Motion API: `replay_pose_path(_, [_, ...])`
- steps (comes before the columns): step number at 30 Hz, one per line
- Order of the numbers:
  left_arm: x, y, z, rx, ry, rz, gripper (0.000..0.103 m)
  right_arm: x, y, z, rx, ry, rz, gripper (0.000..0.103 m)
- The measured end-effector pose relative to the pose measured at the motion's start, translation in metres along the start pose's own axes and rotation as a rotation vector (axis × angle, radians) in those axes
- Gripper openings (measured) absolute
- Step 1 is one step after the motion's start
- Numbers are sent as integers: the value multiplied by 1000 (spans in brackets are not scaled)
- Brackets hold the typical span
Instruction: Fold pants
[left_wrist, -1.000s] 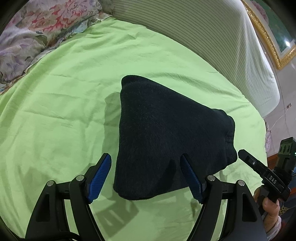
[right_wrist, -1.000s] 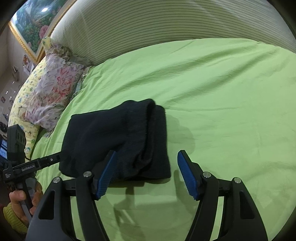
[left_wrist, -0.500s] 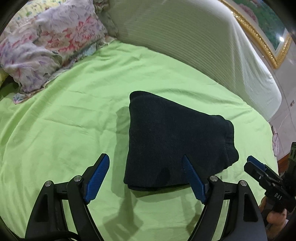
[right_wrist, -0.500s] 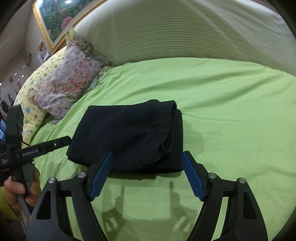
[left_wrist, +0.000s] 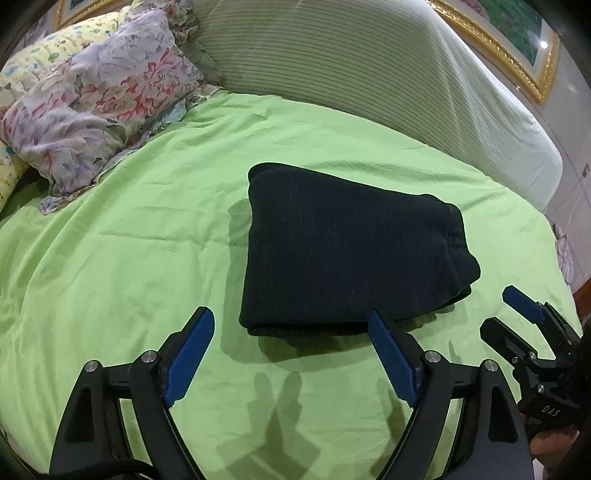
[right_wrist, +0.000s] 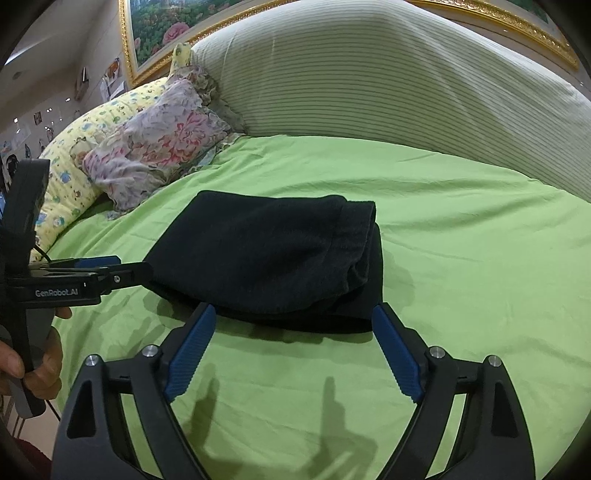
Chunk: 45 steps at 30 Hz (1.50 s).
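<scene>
Lying folded on green sheet (left_wrist: 110, 258), pants (left_wrist: 343, 251), long axis left-right; left gripper (left_wrist: 291, 325), right gripper (right_wrist: 293, 321) wide, empty.

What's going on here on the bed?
A person is folding pants with a pair of handheld tongs. The dark pants lie folded in a compact stack on the green sheet. Both the left tongs and right tongs are open, holding nothing, just short of the stack's near edge.
</scene>
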<state>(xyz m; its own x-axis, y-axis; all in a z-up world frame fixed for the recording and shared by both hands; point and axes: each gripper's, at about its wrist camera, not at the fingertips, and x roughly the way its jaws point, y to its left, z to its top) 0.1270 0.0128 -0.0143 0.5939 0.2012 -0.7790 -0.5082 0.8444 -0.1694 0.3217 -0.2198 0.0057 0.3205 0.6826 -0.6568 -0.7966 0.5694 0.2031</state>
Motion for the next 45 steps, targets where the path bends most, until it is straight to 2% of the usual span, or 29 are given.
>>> replay_pose_path(6, [-7, -3, -6, 6, -38, 38, 89, -3, 6, -5, -9, -50, -11, 89])
replay_pose_path(11, [-11, -8, -11, 33, -64, 76, 95, 0, 11, -3, -36, -60, -11, 89])
replay_pose_path(20, [-9, -19, -23, 101, -66, 104, 95, 5, 15, -3, -37, -53, -18, 90])
replay_pose_path(28, [-13, -19, -25, 103, -104, 140, 96, 8, 10, -2, -30, -64, -21, 90])
replay_pose_path(45, [-11, -23, -19, 113, -126, 142, 98, 11, 5, 1, -23, -74, -30, 90])
